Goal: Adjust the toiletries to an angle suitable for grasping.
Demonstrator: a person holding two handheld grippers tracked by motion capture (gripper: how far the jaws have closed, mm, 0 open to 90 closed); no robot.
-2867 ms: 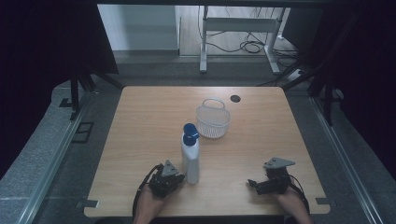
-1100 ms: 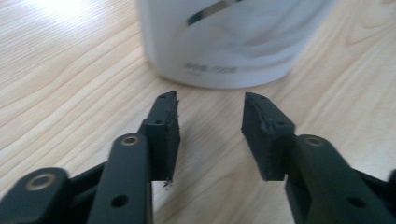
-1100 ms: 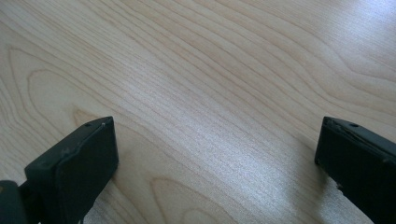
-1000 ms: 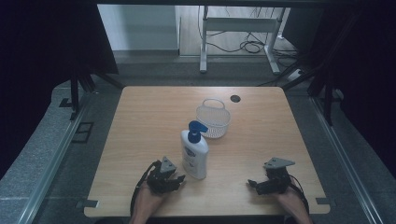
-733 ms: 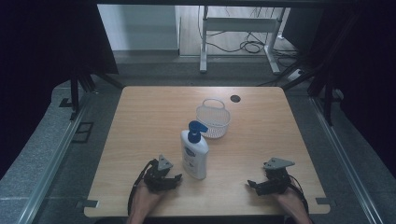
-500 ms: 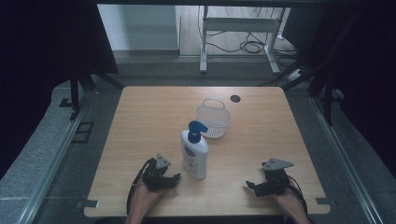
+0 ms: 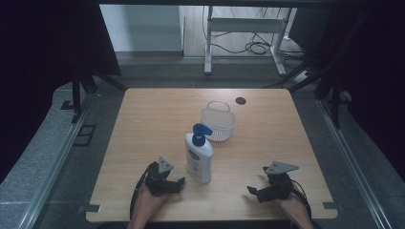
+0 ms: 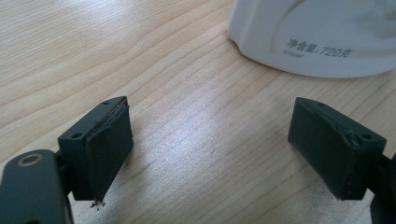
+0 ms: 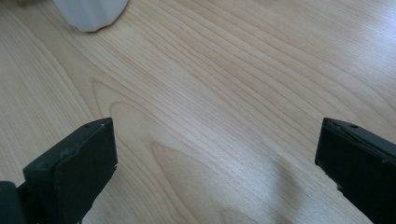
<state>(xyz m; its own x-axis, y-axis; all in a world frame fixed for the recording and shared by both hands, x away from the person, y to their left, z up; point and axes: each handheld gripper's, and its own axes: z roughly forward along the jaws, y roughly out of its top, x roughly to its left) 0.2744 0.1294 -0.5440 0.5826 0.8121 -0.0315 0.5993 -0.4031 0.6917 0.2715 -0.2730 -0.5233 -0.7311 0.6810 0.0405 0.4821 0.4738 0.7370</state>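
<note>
Left gripper [image 7: 177,182] low at near table edge, jaws just opened wide, nothing between them, fingers [image 8: 100,142] apart. Right gripper [image 7: 251,190] low at near right, jaws spread wide, empty. Both hands behind grippers, forearms entering from bottom.

The high view looks forward and down from above the person's edge of the wooden desk [image 7: 157,114], taking in the whole top and the floor and table legs beyond. The left gripper view sits low, almost at the desk surface, facing along its own jaws toward the base of the white pump bottle [image 8: 322,37] — very close, so just the bottom of the bottle fits. The right gripper view rides equally low and close over bare wood, with the same bottle's base [image 9: 91,13] at its top left corner. All three share the desk grain and that bottle [image 7: 198,155].
</note>
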